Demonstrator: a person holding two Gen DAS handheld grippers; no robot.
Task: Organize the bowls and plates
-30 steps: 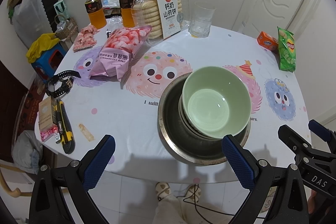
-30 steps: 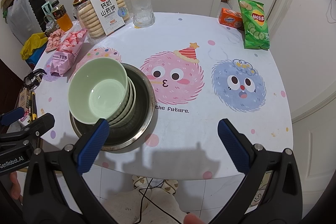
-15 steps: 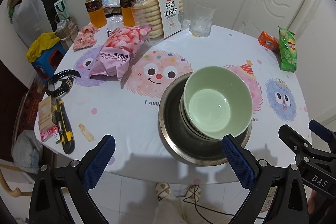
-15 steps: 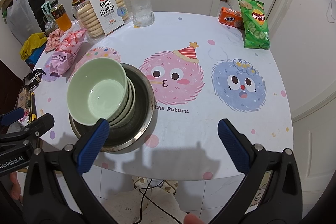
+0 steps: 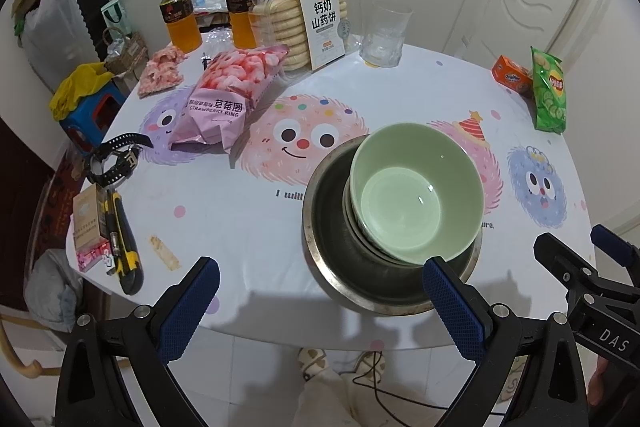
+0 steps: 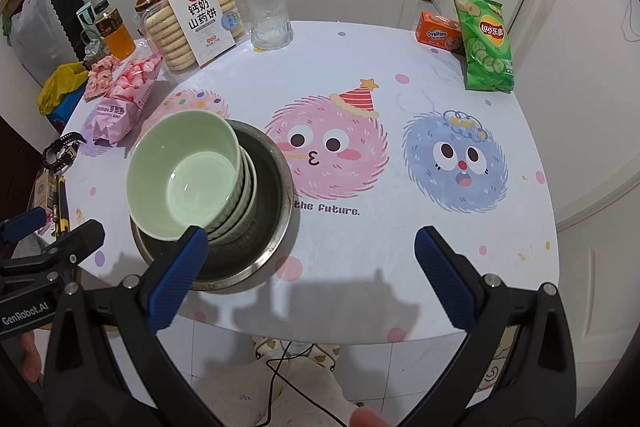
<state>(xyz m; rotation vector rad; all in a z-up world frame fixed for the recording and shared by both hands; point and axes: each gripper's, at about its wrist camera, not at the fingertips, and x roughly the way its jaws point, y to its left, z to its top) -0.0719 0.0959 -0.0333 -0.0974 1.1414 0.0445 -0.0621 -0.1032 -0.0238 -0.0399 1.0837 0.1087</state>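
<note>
Two grippers hang over the near edge of the table (image 6: pixel 400 267), both spread wide and holding nothing: the left gripper (image 5: pixel 320 295) and the right gripper (image 6: pixel 312 267). Just beyond them, by that edge, green bowls (image 6: pixel 188 171) sit nested in a tilted stack inside a steel basin (image 5: pixel 332 259), probably gathered there to save room. The stack lies ahead of the left gripper's right finger (image 5: pixel 452 303) and the right gripper's left finger (image 6: pixel 176 275). Snacks (image 5: pixel 224 99) and juice bottles (image 5: pixel 180 17) line the far edge.
</note>
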